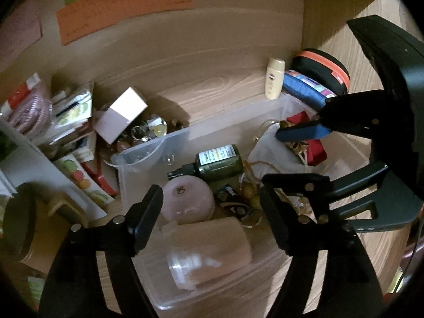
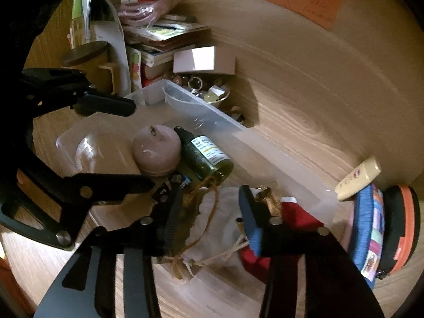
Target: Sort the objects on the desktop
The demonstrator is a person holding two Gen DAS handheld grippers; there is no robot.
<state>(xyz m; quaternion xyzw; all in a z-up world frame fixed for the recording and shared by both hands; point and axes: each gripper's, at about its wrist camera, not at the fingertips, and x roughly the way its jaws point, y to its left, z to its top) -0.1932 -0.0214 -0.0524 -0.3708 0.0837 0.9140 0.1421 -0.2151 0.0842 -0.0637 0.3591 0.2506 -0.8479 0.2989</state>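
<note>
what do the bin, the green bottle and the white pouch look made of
Bin: frosted translucent plastic; the desk grain shows through its walls. Green bottle: dark glossy glass or plastic, with highlights and a paper label. White pouch: soft matte cloth, creased, with a twine drawstring.

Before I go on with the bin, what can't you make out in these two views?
- Left wrist view: pump bottle in the clear bin is motion-blurred; no label readable.
- Right wrist view: red item largely hidden behind the right gripper.
- Both views: orange paper writing too small.
</note>
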